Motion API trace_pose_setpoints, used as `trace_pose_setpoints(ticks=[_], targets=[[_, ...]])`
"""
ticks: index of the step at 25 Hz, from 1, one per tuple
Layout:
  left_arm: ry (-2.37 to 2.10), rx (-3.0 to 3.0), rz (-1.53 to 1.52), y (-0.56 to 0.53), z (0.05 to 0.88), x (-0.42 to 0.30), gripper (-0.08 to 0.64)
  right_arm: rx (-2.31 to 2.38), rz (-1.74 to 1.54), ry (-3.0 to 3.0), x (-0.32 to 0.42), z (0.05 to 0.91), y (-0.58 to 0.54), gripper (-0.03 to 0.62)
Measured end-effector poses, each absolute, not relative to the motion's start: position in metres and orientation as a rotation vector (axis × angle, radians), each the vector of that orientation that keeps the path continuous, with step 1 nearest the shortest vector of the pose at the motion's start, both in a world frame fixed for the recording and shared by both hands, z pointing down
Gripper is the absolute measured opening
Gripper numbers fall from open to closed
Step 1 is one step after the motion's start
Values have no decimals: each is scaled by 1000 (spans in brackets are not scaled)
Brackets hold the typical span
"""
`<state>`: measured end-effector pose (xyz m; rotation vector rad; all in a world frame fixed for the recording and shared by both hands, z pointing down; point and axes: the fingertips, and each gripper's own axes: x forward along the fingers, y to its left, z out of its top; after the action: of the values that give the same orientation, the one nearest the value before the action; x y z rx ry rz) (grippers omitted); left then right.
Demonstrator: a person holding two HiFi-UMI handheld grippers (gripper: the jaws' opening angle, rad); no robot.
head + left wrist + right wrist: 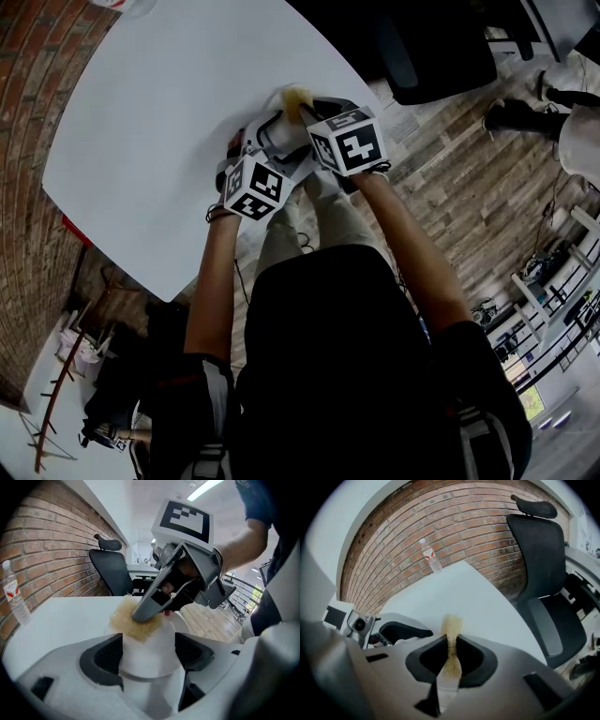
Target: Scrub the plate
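At the table's (178,112) near edge, about 5 o'clock on its white top in the head view, both my tools meet over the work. My left gripper (150,656) has its jaws clamped on the plate (152,637), one pad on each side of the near rim, so the plate juts out toward 12 o'clock. I can't tell whether its far edge touches the table or hangs just above it.

My right gripper (451,641) is pinched tight on the sponge (451,620), which is squeezed thin between the pads and sticks out past the tips. From the left gripper view, the sponge lies flat on the plate at roughly 11 o'clock, pressed down by the right jaws coming in from 1 o'clock.

I judge the scrubbing to be under way, not finished. The sponge covers only the far-left part of the plate; the face nearer my left jaws and round toward 3 o'clock is bare white. No dirt or suds show on it, so I can't say how much is already clean. What seems left is working the sponge across that bare area.

A bottle (432,557) stands well apart at the table's far side by the brick wall.
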<state>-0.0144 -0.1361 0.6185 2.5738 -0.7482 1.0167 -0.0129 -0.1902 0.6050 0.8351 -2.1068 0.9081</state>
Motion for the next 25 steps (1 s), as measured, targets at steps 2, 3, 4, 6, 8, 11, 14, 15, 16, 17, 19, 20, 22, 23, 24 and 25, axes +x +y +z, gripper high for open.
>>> trace_pose_setpoints(ticks=[2,3,4,6,8,11,14,15,16,17,19,20,22,23,24,25], targets=[[-749,2575,1016,-136,619,-13,334,852,911,-2100,-7,605,-192,40],[-749,2575,1015,-136,619,-13,334,859,911,-2096,-4,605,-193,40],[-749,2575,1014,-136,619,-13,334,866,911,-2093,-2,606,-194,40],[-750,2575,1011,-137,619,-14,334,880,915,-2085,3,606,-196,40],[-752,2575,1008,-136,619,-15,334,897,927,-2077,7,605,-198,40],[-758,2576,1003,-136,619,-16,334,925,941,-2060,15,606,-199,40],[-757,2577,1002,-137,619,-14,334,944,950,-2058,24,605,-200,40],[-757,2578,1002,-137,619,-14,334,949,954,-2061,26,605,-200,40],[-757,2579,1002,-137,618,-14,334,954,957,-2062,28,604,-200,40],[-757,2579,1001,-136,618,-14,334,959,960,-2061,30,604,-199,40],[-759,2580,998,-136,618,-14,334,967,959,-2058,33,604,-198,40],[-761,2580,997,-136,618,-14,334,970,956,-2057,34,604,-198,40],[-763,2578,997,-136,618,-15,334,973,949,-2054,35,604,-198,40],[-764,2578,997,-136,619,-15,334,975,948,-2052,36,604,-198,40],[-764,2577,997,-136,619,-15,334,978,947,-2050,38,604,-198,40],[-763,2577,997,-136,619,-14,334,981,947,-2047,39,604,-198,40]])
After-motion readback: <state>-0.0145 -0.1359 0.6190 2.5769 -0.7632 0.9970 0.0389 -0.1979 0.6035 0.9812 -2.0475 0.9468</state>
